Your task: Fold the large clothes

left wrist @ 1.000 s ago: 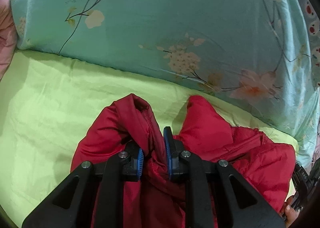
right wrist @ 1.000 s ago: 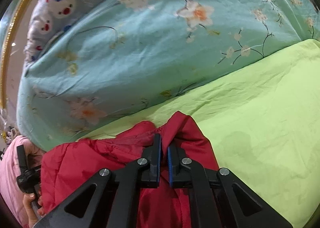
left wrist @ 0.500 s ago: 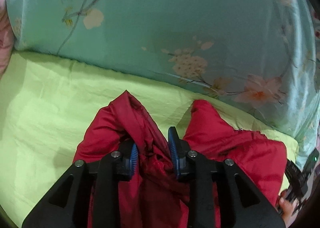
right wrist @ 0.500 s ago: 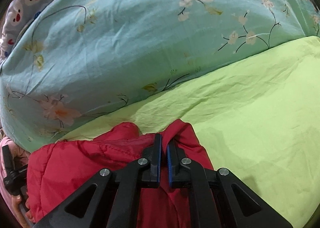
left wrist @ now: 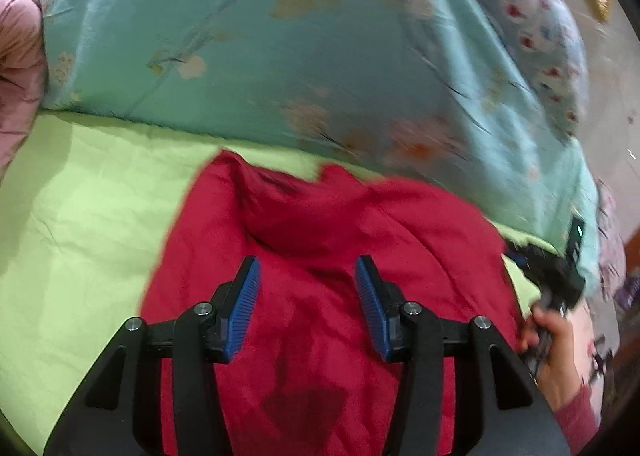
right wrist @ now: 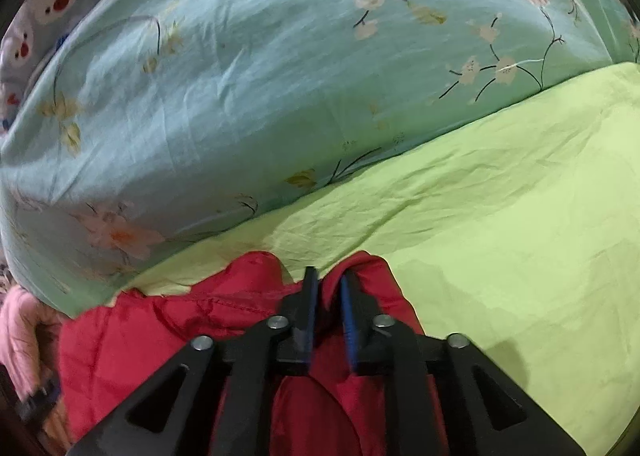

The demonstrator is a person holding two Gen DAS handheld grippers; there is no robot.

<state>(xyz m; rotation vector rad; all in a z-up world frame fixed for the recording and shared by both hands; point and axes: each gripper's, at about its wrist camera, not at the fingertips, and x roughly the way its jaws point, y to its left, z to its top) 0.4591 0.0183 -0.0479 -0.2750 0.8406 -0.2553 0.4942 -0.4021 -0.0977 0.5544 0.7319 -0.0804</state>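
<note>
A red puffy jacket [left wrist: 320, 215] lies bunched on the lime-green bed sheet [left wrist: 80, 215]. My left gripper [left wrist: 306, 260] hovers over it with its jaws opening wide; no cloth is between the blue pads [left wrist: 244, 304]. In the right wrist view the same jacket [right wrist: 160, 336] fills the lower left. My right gripper [right wrist: 328, 276] sits at the jacket's far edge, its jaws opening, with a red fold still standing loosely in the gap. The right gripper [left wrist: 552, 276] also shows in the left wrist view, held by a hand [left wrist: 556, 340].
A bulky teal floral quilt [right wrist: 240, 75] rises just behind the jacket, with a cartoon-print pillow [right wrist: 40, 15] beyond it. A pink garment [left wrist: 16, 55] lies at the far left. Bare green sheet [right wrist: 520, 236] stretches to the right of the right gripper.
The left gripper let go of the red fold, spread its jaws and drew back and up; the jacket has settled flatter. The right gripper's pads parted off the cloth and stayed in place.
</note>
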